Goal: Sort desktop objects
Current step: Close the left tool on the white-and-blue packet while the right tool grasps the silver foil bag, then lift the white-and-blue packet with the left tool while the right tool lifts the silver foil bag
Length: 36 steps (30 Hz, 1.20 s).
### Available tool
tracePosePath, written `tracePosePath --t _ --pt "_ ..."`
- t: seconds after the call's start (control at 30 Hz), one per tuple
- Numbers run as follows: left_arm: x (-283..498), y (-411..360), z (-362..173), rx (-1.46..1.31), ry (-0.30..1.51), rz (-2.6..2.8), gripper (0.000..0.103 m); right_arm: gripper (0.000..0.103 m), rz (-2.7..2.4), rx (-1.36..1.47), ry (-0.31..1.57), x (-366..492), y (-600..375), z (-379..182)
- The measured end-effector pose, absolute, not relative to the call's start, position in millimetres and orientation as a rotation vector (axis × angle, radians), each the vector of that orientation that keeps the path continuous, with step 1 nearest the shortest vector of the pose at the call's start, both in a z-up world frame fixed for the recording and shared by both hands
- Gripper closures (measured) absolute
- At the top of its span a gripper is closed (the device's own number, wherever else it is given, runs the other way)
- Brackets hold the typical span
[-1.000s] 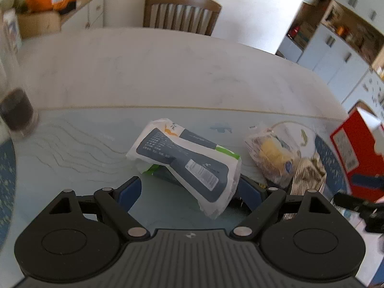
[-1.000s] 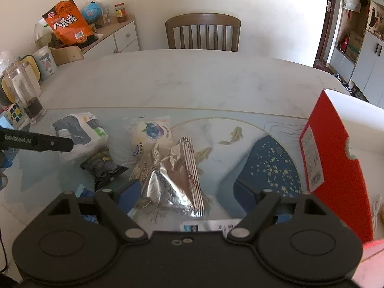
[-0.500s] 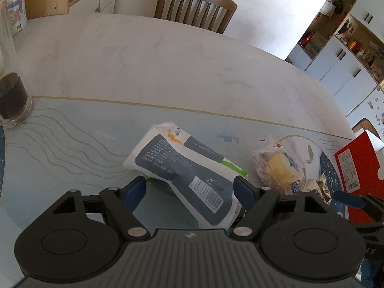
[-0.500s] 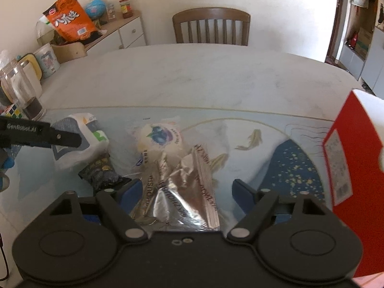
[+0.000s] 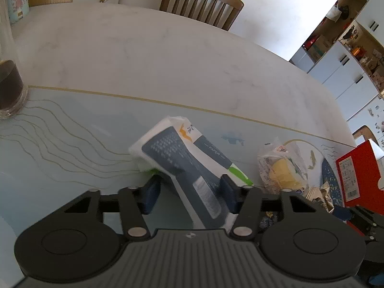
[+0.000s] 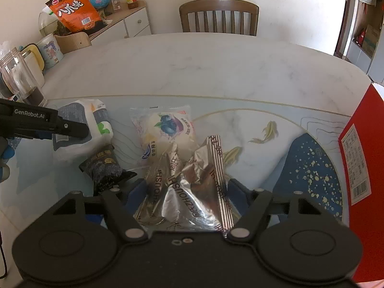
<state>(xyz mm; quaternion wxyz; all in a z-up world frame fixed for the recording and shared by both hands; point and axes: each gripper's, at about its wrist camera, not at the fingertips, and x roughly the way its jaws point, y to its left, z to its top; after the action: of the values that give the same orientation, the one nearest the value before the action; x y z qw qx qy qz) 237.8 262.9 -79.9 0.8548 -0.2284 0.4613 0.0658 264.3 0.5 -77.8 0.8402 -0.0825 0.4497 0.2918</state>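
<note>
A white and dark blue tissue pack (image 5: 182, 158) lies on the pale blue table mat (image 5: 72, 144). My left gripper (image 5: 189, 195) straddles its near end, jaws closing; the right pad touches the pack and a gap shows at the left pad. In the right wrist view, a crumpled silver foil packet (image 6: 189, 187) sits between the fingers of my right gripper (image 6: 186, 195). Its jaws are closing too, with the pads at the foil's edges. That view also shows the tissue pack (image 6: 79, 110) at the left under a finger of the left gripper (image 6: 69, 128).
A blueberry bun packet (image 6: 165, 129) and a dark snack packet (image 6: 103, 168) lie beside the foil. A red box (image 6: 360, 168) stands at the right edge. A glass with dark contents (image 5: 9, 91) is far left. A wooden chair (image 6: 218, 16) stands behind the marble table.
Both pairs of jaws have narrowed. The left gripper has come down around the tissue pack and rolled a little; the right has come down over the foil packet.
</note>
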Motion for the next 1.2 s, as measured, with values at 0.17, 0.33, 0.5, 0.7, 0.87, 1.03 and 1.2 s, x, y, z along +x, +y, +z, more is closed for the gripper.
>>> tracePosePath --t 0.17,0.33,0.5,0.7,0.87,1.03,1.2 --pt "236.9 264.1 -78.7 -0.488 0.964 0.139 0.066 0.038 0.621 -0.176 0.952 263.8 0.1 -77.3" --pt "234.6 263.9 -76.0 -0.498 0.950 0.143 0.082 0.050 0.615 -0.176 0.945 261.3 -0.3 -75.0" --pt "230.5 265.3 -70.2 -0.512 0.930 0.157 0.089 0.056 0.609 -0.177 0.932 258.9 -5.2 -69.5" --pt "222.7 264.1 -62.8 -0.524 0.902 0.160 0.090 0.057 0.593 -0.172 0.910 254.5 -12.5 -60.2" --pt "215.0 260.0 -52.5 -0.532 0.876 0.153 0.090 0.057 0.590 -0.166 0.887 247.8 -18.8 -49.9" --pt "209.2 251.6 -37.6 -0.523 0.846 0.127 0.090 0.057 0.583 -0.156 0.860 242.3 -26.7 -38.2" --pt "206.2 238.6 -24.0 -0.524 0.823 0.088 0.090 0.057 0.575 -0.147 0.833 236.0 -36.6 -26.1"
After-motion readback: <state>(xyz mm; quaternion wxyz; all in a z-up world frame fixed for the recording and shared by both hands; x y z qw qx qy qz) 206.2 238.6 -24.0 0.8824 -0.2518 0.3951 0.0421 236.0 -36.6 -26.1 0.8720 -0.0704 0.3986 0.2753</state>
